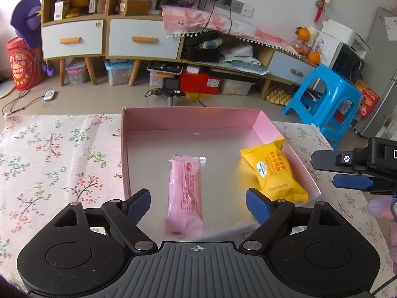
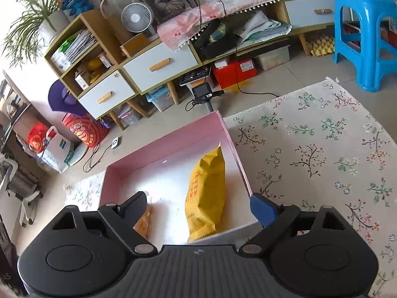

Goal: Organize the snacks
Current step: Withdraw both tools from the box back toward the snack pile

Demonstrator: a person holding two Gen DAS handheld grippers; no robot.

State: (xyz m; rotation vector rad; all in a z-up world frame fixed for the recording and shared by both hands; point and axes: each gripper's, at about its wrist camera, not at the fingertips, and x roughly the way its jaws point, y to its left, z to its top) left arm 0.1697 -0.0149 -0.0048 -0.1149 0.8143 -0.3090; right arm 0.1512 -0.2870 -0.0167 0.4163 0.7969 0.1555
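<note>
Both the left tongs (image 1: 198, 198) and right tongs (image 2: 198, 206) gape wide, empty. The pink foil snack bar (image 1: 184, 193) and yellow plastic snack pouch (image 1: 274, 171) lie inside the shallow pink cardboard box (image 1: 193, 116); a low withdrawal risks snagging its wall.

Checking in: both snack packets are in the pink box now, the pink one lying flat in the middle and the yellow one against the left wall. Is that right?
Not quite. The yellow snack packet lies against the right wall of the pink box, not the left, as the left wrist view shows. The pink snack packet does lie flat in the middle, and both are inside the box.
</note>
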